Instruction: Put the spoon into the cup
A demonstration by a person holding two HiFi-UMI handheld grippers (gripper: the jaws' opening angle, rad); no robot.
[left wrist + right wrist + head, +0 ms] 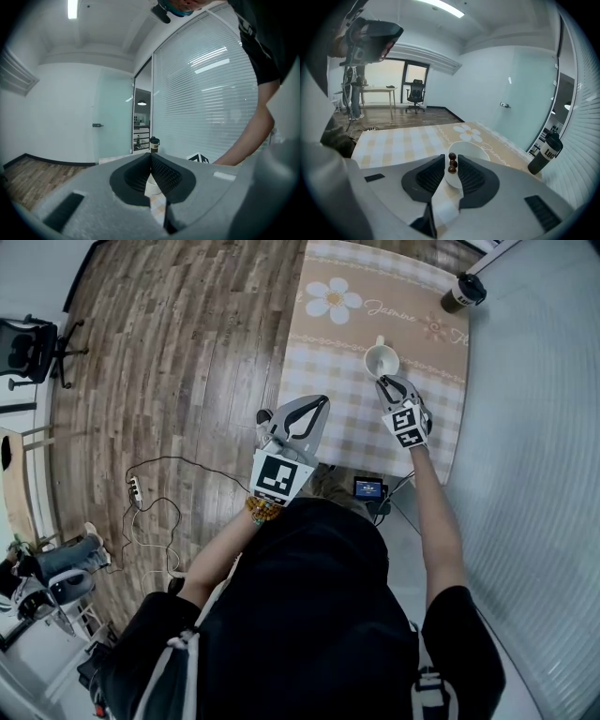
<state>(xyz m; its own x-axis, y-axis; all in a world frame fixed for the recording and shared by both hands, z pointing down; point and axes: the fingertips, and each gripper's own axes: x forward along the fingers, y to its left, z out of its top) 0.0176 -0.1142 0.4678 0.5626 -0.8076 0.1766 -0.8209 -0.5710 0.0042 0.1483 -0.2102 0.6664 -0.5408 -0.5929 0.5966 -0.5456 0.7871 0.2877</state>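
**A:** Spoon [452, 163] in the cup yet?

**B:** Not let go, I'd say. The right gripper [451, 158] is clamped on its handle, a short string of three dark, glossy round beads, just at the near rim of the cup [476, 151]. The bowl end is hidden, so I can't tell whether it has dipped inside.

**A:** What's left, then?

**B:** Probably lower it and release. The left gripper [151, 157] has its jaws together on nothing, near the tabletop's left edge and well apart from the cup.

**A:** Materials?

**B:** The gripper bodies are matte grey, with black ribbed pads [429, 176]. The cup is smooth, white and round, likely ceramic, with a small handle on its far side. The tabletop [328, 381] wears a beige checked cloth with a printed daisy. A dark tumbler [463, 292] stands at its far corner. The floor [187, 352] is wood plank.
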